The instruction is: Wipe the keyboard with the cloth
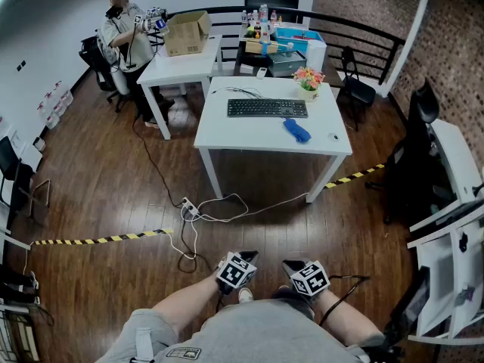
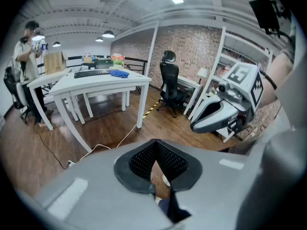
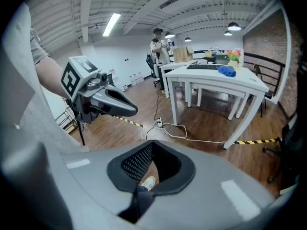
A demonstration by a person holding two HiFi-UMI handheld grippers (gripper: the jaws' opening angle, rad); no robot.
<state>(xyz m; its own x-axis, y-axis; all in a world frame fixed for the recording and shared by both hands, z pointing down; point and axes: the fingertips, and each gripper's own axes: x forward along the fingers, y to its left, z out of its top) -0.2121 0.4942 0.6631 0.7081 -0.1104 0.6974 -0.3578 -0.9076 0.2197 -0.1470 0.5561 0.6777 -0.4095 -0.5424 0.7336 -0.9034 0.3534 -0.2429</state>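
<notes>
1. The room has a brown wooden floor (image 1: pixel 106 180), white walls on one side and a red brick wall (image 1: pixel 446 44) on the other.
2. A white table (image 1: pixel 227 138) stands in the middle of the room, well away from the person who holds the grippers.
3. The black keyboard (image 1: pixel 267 108) lies flat near the far edge of that table.
4. The blue cloth (image 1: pixel 297 130) lies crumpled on the table, just beside the right end of the keyboard and a bit nearer.
5. A small pot of flowers (image 1: pixel 308 80) stands at the far edge, behind the keyboard.
6. A white cable (image 1: pixel 227 206) runs over the floor under the table.
7. Yellow and black tape (image 1: pixel 98 240) is stuck on the floor on both sides.
8. A second white table (image 1: pixel 178 65) stands further back with a cardboard box (image 1: pixel 186 33) on it, and another person (image 1: pixel 125 36) stands beside it.
9. A black railing (image 1: pixel 363 40) runs along the back, and a black office chair (image 1: pixel 420 165) stands on the right.
10. The left gripper (image 1: pixel 242 257) is held low, close to the person's body, with its fingers pressed together and nothing between them.
11. The right gripper (image 1: pixel 293 265) is just beside it, also closed tight and empty.
12. Each gripper carries a cube with black and white square marks.
13. The bottles at the back have labels, but they are too small to read.
</notes>
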